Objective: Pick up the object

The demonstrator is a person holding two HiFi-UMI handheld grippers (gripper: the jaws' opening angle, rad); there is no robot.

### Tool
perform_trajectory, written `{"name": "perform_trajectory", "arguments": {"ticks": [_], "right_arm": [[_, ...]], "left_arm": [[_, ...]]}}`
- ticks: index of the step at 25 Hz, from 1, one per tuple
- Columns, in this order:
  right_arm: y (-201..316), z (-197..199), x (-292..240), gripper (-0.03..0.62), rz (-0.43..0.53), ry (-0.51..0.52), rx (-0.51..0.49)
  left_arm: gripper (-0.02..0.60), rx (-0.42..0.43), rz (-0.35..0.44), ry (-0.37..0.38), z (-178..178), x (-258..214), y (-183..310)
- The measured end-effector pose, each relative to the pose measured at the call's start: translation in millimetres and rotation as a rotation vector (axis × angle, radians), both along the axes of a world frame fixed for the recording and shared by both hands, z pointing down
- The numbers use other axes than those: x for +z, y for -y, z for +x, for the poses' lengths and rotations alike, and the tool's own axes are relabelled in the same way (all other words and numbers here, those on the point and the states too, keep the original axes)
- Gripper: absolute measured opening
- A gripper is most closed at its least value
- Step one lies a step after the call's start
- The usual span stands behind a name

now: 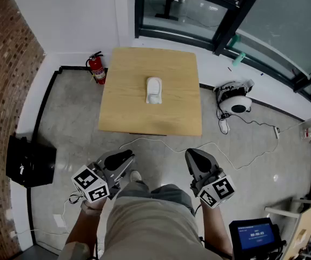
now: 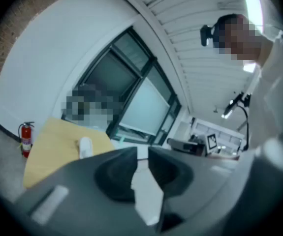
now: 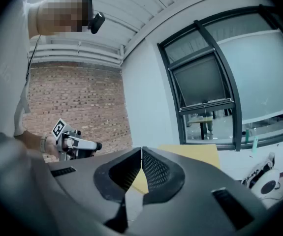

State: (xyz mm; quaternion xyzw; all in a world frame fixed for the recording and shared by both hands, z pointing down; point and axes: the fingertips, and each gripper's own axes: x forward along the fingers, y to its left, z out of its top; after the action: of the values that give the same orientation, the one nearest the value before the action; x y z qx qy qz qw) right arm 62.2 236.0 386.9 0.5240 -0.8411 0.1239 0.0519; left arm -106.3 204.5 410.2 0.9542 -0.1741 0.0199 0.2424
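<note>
A small white object [image 1: 153, 90] lies near the middle of a square wooden table [image 1: 128, 112], far ahead of both grippers. My left gripper [image 1: 125, 159] and right gripper [image 1: 193, 155] are held low, close to the person's body, over the floor short of the table. In the left gripper view the object [image 2: 85, 146] shows on the table [image 2: 47, 149] to the left, and the left gripper [image 2: 142, 149] has its jaws a narrow gap apart with nothing between them. In the right gripper view the right gripper [image 3: 141, 149] is shut and empty, with the table [image 3: 195, 154] behind it.
A red fire extinguisher [image 1: 97, 68] stands at the table's far left corner. A black box [image 1: 30, 161] sits by the brick wall. A white device [image 1: 236, 101] with cables lies right of the table, and a cable [image 1: 160, 143] crosses the floor. A small screen [image 1: 255, 234] is at the lower right.
</note>
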Motion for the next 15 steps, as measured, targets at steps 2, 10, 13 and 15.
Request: {"name": "perform_trajectory", "arguments": {"ticks": [2,10,13,15], "right_arm": [[34.1,5.2,4.4,0.009,-0.020,0.002,-0.012],[179.8,64.9,40.0,0.011,-0.084,0.064,-0.114],[222.8,78.4,59.5,0.012,-0.123,0.008,-0.187],[249.0,77.6,76.1,0.044,-0.156,-0.068,-0.266]], "left_arm": [[0.063,0.004,-0.004,0.005,10.1,-0.4,30.9],[0.091,-0.052,-0.079,0.045,82.3,18.7,164.7],[0.115,-0.091,-0.083,0.105,105.1,30.2,207.3],[0.130,-0.105,-0.085,0.162,116.8,41.3,230.7]]}}
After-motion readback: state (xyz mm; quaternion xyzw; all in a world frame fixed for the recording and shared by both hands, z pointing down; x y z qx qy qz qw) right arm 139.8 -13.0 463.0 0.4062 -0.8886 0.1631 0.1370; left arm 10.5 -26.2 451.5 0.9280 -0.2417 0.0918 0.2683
